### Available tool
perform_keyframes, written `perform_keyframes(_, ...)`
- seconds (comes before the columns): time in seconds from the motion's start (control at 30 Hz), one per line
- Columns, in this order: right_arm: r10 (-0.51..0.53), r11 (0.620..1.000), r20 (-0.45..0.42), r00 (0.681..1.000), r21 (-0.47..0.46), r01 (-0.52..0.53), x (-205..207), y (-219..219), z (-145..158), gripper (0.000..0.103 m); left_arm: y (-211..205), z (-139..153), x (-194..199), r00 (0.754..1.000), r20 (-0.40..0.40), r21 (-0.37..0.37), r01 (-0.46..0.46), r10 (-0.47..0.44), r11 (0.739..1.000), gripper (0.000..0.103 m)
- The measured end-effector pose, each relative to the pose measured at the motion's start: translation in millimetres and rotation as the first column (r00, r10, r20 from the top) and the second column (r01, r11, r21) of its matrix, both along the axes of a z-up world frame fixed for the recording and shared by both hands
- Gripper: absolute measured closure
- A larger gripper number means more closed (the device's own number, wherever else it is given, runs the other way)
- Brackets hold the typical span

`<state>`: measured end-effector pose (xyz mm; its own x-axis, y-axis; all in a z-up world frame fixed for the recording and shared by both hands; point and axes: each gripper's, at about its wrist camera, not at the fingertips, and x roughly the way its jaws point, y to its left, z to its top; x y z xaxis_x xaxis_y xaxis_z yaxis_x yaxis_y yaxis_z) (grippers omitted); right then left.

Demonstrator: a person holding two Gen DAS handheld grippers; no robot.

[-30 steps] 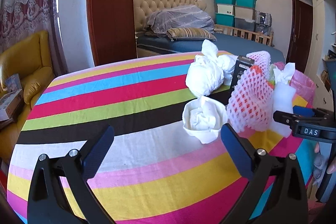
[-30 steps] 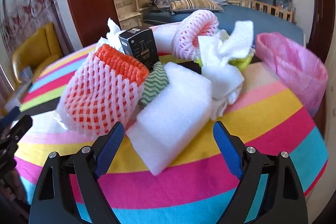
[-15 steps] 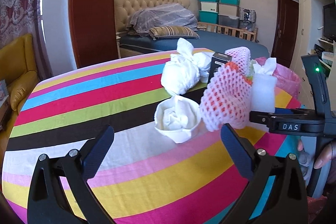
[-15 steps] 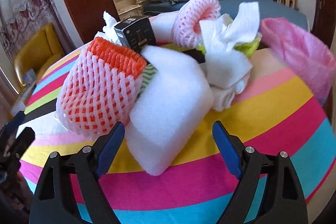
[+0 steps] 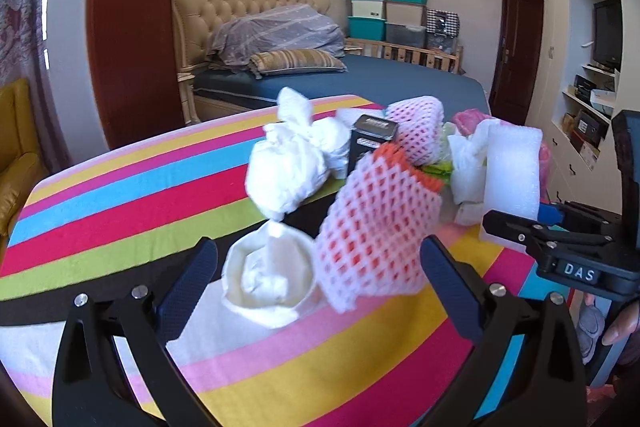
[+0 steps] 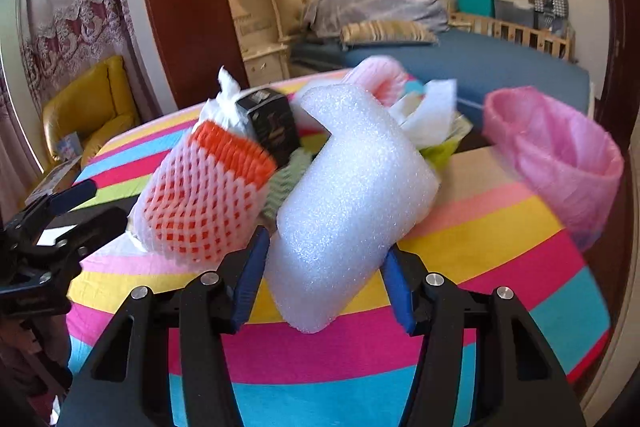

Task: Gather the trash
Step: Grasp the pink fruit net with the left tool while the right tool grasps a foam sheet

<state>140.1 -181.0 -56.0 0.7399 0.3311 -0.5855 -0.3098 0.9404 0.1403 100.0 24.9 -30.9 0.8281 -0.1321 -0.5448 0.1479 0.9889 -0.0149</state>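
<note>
Left wrist: striped tablecloth (image 5: pixel 132 203), bed (image 5: pixel 400 83) behind, wall shelves (image 5: pixel 588 107) apparently cluttered.

pink bag (image 6: pixel 560 163): blurry, and its bottom goes out of sight past the table edge.
black box (image 6: pixel 272 123): its words are too small to read.
green thing (image 6: pixel 286 183): mostly hidden behind the white foam block (image 6: pixel 352 203).
person's hand (image 5: pixel 622 327): cut off by the picture's edge.
</note>
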Motion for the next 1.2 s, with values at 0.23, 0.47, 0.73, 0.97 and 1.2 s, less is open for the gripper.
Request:
perform_keyframes(0.23,-0.01,1.0,0.015,1.0,0.02,0.01,-4.2,-14.9,-3.3,0.051,-17.8,-17.2,42.4,0.991,-0.106,-0.007,0.076,-0.077,0.997,0.03)
perform_keyframes(0.47,-0.023,0.999,0.012,1.0,0.049,0.023,-2.4,-26.1,-9.2,0.05,-34.1,-9.4,32.3,0.991,-0.056,0.024,0.127,-0.125,0.992,0.071)
perform_keyframes(0.73,-0.017,0.997,0.025,1.0,0.074,0.015,-6.8,-38.2,-8.5,0.051,-44.5,1.3,16.3,0.991,-0.019,0.02,0.134,-0.134,0.991,0.074)
perform_keyframes(0.97,-0.032,0.996,0.054,0.998,0.085,0.027,-7.8,-50.4,-3.2,0.051,-53.4,10.2,8.3,0.989,0.008,0.032,0.146,-0.147,0.989,0.074)
perform_keyframes(1.2,-0.066,0.996,0.082,0.994,0.073,0.06,-8.8,-68.2,2.3,0.051,-70.3,8.8,11.0,0.985,0.02,0.0,0.171,-0.171,0.985,0.074)
